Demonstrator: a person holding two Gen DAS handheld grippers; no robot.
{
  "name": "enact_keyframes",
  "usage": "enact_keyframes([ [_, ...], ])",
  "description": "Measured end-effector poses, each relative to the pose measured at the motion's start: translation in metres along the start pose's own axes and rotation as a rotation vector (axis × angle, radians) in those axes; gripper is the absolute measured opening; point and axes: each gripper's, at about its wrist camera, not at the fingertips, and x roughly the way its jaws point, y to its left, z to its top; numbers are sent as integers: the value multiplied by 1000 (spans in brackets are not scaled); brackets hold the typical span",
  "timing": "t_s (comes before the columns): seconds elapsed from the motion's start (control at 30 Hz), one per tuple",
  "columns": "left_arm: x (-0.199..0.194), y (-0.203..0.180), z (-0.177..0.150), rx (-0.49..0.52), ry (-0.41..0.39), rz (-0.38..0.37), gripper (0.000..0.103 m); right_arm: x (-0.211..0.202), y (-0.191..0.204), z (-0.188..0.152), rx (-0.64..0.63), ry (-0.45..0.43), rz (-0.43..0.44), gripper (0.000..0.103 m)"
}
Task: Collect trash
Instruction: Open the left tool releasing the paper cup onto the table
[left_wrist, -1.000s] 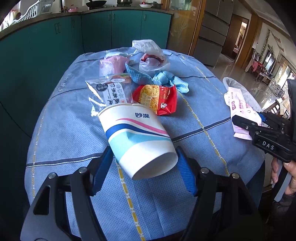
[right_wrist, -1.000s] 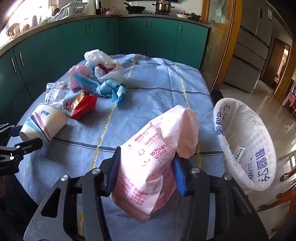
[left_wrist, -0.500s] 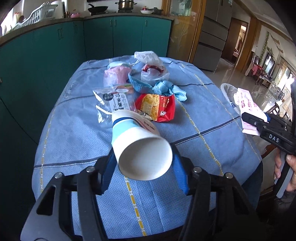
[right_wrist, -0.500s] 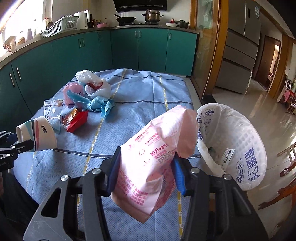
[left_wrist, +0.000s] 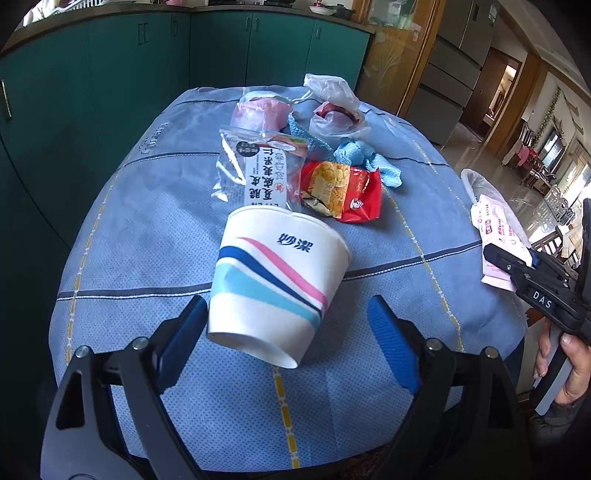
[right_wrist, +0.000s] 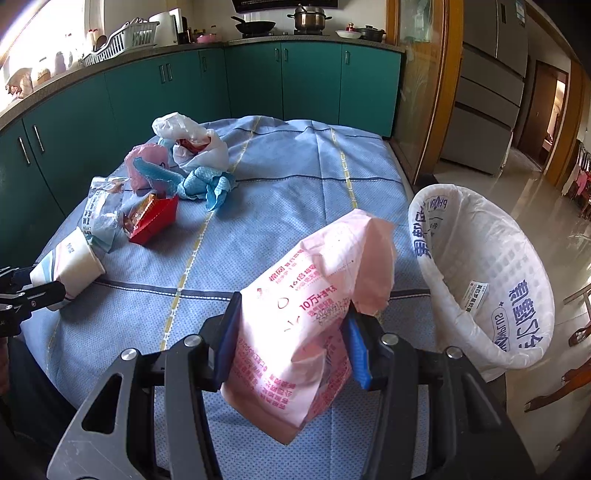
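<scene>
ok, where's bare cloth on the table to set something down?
Free: the blue tablecloth from the yellow stripe to the lined white bin, and the far end by the teal cabinets. Crowded: near-left, around the striped paper cup, red snack packet and crumpled blue cloth.

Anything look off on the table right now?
Yes: the paper cup lies tipped on its side on the tablecloth, between the left hand-held gripper, whose jaws are opening, no longer clamping it. No spill shows.
</scene>
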Motion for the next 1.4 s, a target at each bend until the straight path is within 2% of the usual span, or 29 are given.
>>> enact_keyframes([
  [0.13, 0, 0, -3, 0, -4, 21, 91, 5, 0, -4, -4, 6, -7, 58],
  [0.27, -2, 2, -8, -10, -18, 27, 91, 8, 3, -6, -16, -3, -17, 71],
  [0.4, -6, 6, -12, -27, -38, 69, 91, 14, 7, -9, -43, -17, -20, 80],
  [0.67, -50, 18, -35, -85, -94, 144, 92, 12, 5, -15, -61, -49, -5, 81],
  [0.83, -86, 13, -52, -91, -133, 197, 92, 7, 6, -23, -66, -68, 16, 84],
  [0.9, -96, 8, -53, -82, -141, 193, 92, 4, 7, -27, -68, -74, 22, 86],
  [1.13, -112, -28, -13, 59, -201, 173, 94, 3, 8, -29, -67, -58, 4, 87],
  [1.4, -106, -44, 29, 95, -207, 146, 95, 0, 12, -37, -71, -28, -40, 87],
])
